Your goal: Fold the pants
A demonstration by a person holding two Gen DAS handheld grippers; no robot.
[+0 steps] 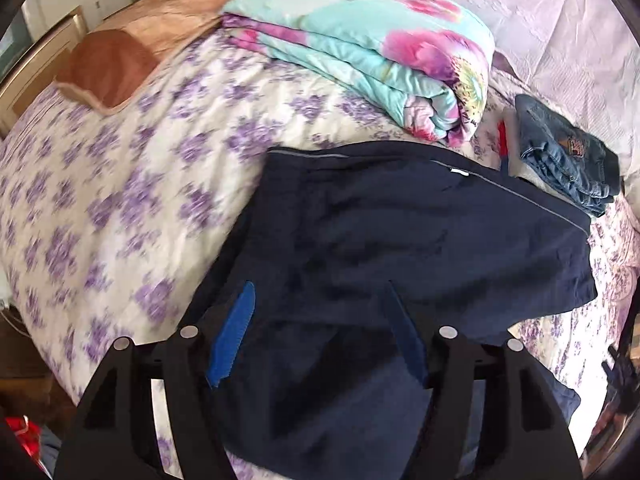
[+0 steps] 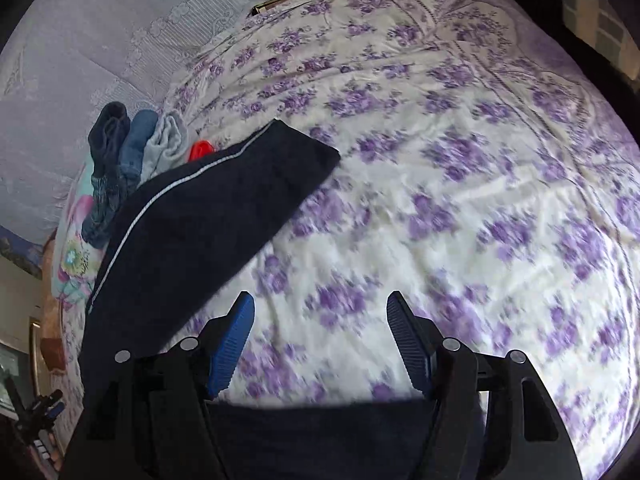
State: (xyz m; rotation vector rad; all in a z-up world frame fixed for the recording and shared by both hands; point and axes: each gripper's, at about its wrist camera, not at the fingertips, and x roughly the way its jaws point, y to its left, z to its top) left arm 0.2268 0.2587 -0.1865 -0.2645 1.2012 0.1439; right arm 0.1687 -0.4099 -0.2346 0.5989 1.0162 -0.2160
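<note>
Both jaws spread, gripping nothing.
Left gripper (image 1: 320, 300) hovers over dark navy fabric pants (image 1: 400, 232), frame centre; right gripper (image 2: 320, 312) nearby, likely positioning for a fold.

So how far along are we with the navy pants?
Done: the navy pants lie on the floral bedspread, apparently doubled over once. In hand: nothing; the left gripper hovers open over them, the right gripper open above bedspread. Left: further folds, perhaps stacking by the folded jeans.
</note>
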